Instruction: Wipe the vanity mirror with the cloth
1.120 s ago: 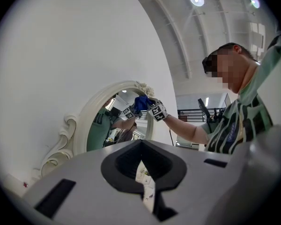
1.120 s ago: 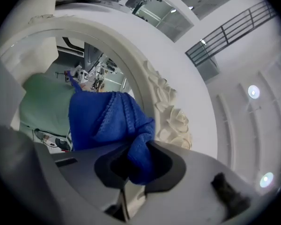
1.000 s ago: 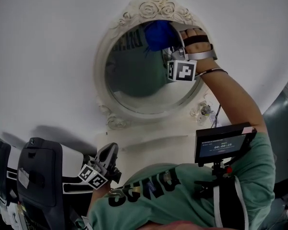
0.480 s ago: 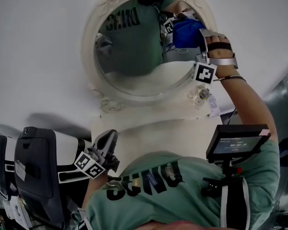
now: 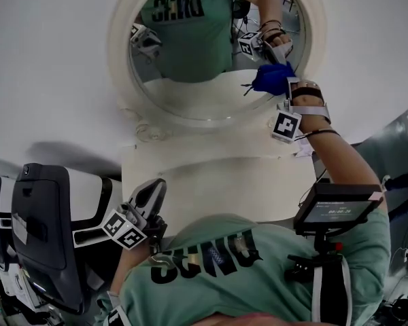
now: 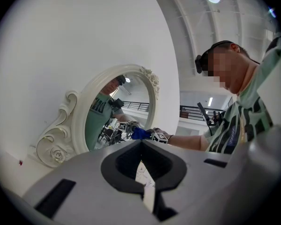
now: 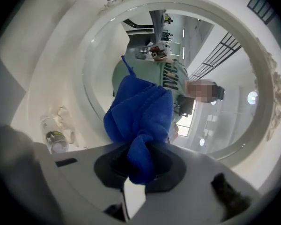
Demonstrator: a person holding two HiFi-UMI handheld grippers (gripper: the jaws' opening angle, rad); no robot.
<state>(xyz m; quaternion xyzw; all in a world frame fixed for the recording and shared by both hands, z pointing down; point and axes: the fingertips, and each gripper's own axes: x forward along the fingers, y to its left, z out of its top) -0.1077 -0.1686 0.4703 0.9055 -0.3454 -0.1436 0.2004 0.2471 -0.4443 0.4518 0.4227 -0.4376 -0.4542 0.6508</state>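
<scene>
White wall, with a white tabletop point(image 5: 211, 175) below it. Oval vanity mirror point(image 5: 190, 90) in an ornate white frame stands at the tabletop's back. Right tongs point(image 7: 140, 168) clamped tight on a bunched blue cloth point(image 7: 140, 116). Cloth lies against the glass at its lower right in the head view, close to the frame (its reflection meets it there). Left tongs point(image 6: 143, 172) drawn together with nothing between them, low by the person's torso, well apart from the mirror, just beside a black-and-white chair point(image 5: 54, 229). Small bottle point(image 7: 54, 135) at the mirror's foot.

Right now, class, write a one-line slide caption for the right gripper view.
Right gripper shut on a bunched blue cloth, held up to the round white-framed mirror.
</scene>
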